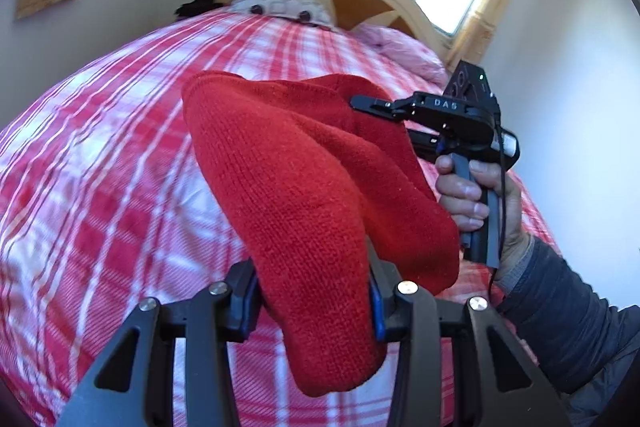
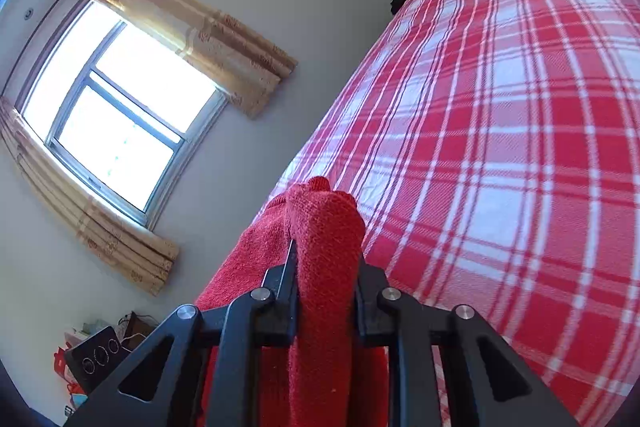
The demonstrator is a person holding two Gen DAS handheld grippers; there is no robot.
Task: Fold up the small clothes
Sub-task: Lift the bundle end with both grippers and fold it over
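Above the red-and-white plaid bedspread (image 1: 120, 155), red knitted garment (image 1: 288, 179) aloft.
My left gripper (image 1: 312, 291) and right gripper (image 2: 326, 291) each pinch it.

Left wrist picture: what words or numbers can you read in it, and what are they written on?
"DAS": white letters on the black body of the right claw biting the red knitted garment.
Markings on the black block behind it: too blurred to read.

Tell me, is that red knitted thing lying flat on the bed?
No, the red knit garment hangs above the checked bedspread, pinched between the left gripper and the right gripper.
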